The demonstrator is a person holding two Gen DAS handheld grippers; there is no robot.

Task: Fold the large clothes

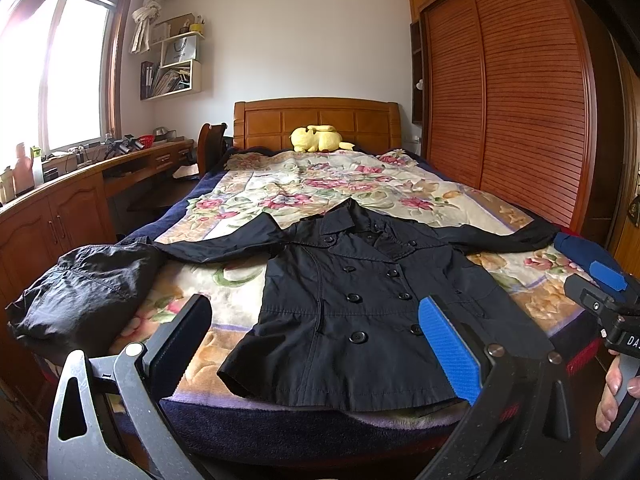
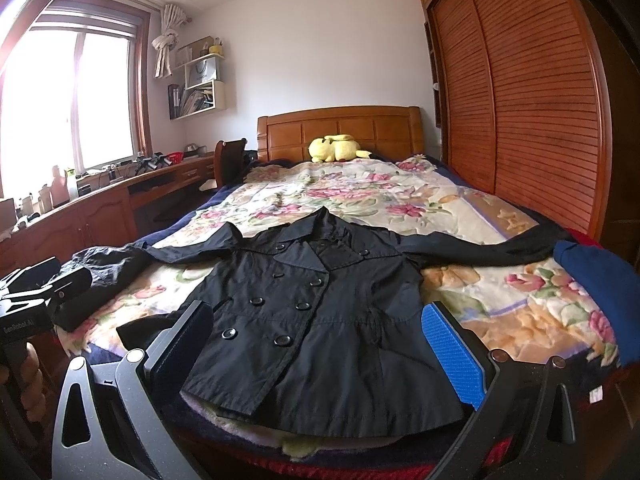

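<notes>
Black coat (image 1: 352, 312) spread flat, front up, centre frame on bed (image 1: 320, 436), sleeves out. Left gripper (image 1: 316, 344) and right gripper (image 2: 320, 344): jaws wide, empty, hovering at hem. Risks: slick fabric slipping from pinch; left-frame sleeve (image 1: 80, 292) bunched, may fold crooked; hem hangs at bed edge, could slide off.

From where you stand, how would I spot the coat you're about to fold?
Start at the bed with the flowered blanket. The coat lies flat at its near end, front up, sleeves spread sideways. It alone is laid out and shows two rows of buttons; the dark bundle to its left is crumpled.
</notes>
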